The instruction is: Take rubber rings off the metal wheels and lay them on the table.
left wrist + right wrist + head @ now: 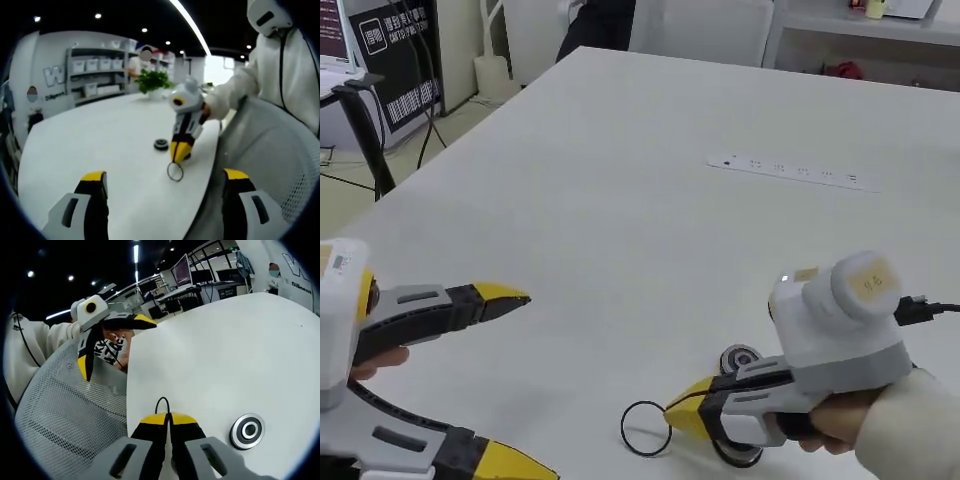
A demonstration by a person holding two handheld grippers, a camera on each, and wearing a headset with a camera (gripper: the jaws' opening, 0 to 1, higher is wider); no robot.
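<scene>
Rubber ring point(625, 430) lies just ahead of the right gripper point(678, 413), pinched in its closed tips (left gripper point(510, 380) gapes empty, well apart).

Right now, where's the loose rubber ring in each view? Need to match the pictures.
Head view: rubber ring at bottom centre, at the tips of the right gripper.
Left gripper view: rubber ring just below centre, under that gripper's yellow tips, near the table edge.
Right gripper view: rubber ring low centre, looping up from the shut jaws.
Shared landmark: the metal wheel beside the right gripper.
</scene>
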